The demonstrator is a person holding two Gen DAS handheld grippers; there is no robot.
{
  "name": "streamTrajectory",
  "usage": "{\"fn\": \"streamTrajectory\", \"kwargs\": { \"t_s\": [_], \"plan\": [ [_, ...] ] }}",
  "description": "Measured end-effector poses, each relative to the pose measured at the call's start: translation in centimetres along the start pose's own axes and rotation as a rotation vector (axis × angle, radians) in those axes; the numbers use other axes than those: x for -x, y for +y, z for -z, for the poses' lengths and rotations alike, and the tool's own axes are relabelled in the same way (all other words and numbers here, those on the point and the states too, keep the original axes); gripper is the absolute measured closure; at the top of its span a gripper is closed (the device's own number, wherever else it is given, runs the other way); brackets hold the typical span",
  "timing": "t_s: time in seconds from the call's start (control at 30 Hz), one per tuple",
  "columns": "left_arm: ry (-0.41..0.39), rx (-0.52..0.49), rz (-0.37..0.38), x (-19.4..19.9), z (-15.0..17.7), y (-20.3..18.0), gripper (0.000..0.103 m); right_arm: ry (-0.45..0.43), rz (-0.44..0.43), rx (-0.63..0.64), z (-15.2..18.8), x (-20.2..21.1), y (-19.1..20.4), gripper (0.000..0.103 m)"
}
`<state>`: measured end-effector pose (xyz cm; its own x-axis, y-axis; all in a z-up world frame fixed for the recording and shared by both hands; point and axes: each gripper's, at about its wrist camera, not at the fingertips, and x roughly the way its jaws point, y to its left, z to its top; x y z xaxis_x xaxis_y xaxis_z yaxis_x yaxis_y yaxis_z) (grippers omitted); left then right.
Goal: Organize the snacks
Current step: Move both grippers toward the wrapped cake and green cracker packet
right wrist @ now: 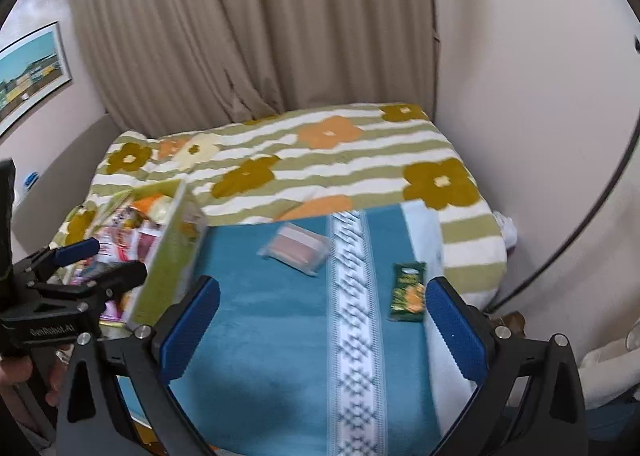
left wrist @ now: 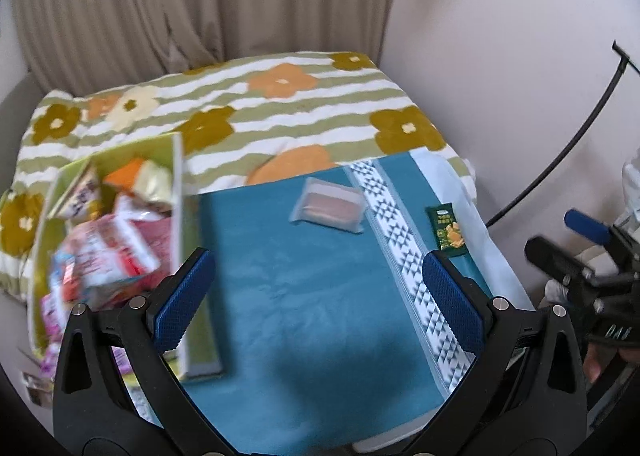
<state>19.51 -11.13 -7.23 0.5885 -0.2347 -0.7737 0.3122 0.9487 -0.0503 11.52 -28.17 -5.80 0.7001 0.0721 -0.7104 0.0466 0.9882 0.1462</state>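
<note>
Snacks lie in two places. Most are heaped in a green box (left wrist: 178, 192), which stands at the left edge of a teal cloth (left wrist: 304, 296) and partly on the flowered blanket (left wrist: 304, 112) behind it; the packets (left wrist: 112, 248) inside are pink, white, orange and pale yellow, too blurred to read. Two are out on the cloth: a clear pouch (left wrist: 328, 210) with something pinkish inside, lying flat near the far edge and just left of the cloth's white patterned band (left wrist: 404, 244), and a dark green sachet (left wrist: 450, 230) with an orange picture, lying right of that band near the cloth's right edge. Pouch and sachet are well apart from each other and from the box.

The left gripper (left wrist: 318, 300) hangs above the near part of the cloth with its jaws spread wide and nothing between them; its left finger (left wrist: 184, 304) overlaps the box's near wall in the left wrist view. The right gripper (right wrist: 324, 328) is likewise wide apart and holds nothing, with the sachet (right wrist: 408, 292) just inside its right finger (right wrist: 456, 328) in the right wrist view and the pouch (right wrist: 298, 250) farther ahead. From that camera the left gripper (right wrist: 76, 268) shows at the left, in front of the box (right wrist: 172, 252).

Behind the blanket hangs a beige curtain (left wrist: 120, 8); a pale wall (left wrist: 500, 56) runs along the right, with a black cable (left wrist: 568, 144) curving across it. A framed picture (right wrist: 28, 76) hangs on the left wall.
</note>
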Motion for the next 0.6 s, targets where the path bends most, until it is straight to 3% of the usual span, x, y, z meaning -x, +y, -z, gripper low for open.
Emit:
{"fn": "streamTrajectory", "kwargs": {
  "t_s": [0.23, 0.4, 0.6],
  "plan": [
    [0.039, -0.047, 0.014, -8.0, -2.1, -2.8, 0.001, 0.050, 0.072, -0.086, 1.8, -4.1, -3.9, 0.001],
    [0.095, -0.100, 0.016, -14.3, -2.8, -3.4, 0.001, 0.056, 0.135, -0.091, 1.9, -7.3, -4.9, 0.001],
    [0.178, -0.166, -0.017, -20.9, -3.0, -3.5, 0.001, 0.123, 0.182, -0.074, 2.5, -13.3, -4.7, 0.002]
  ]
}}
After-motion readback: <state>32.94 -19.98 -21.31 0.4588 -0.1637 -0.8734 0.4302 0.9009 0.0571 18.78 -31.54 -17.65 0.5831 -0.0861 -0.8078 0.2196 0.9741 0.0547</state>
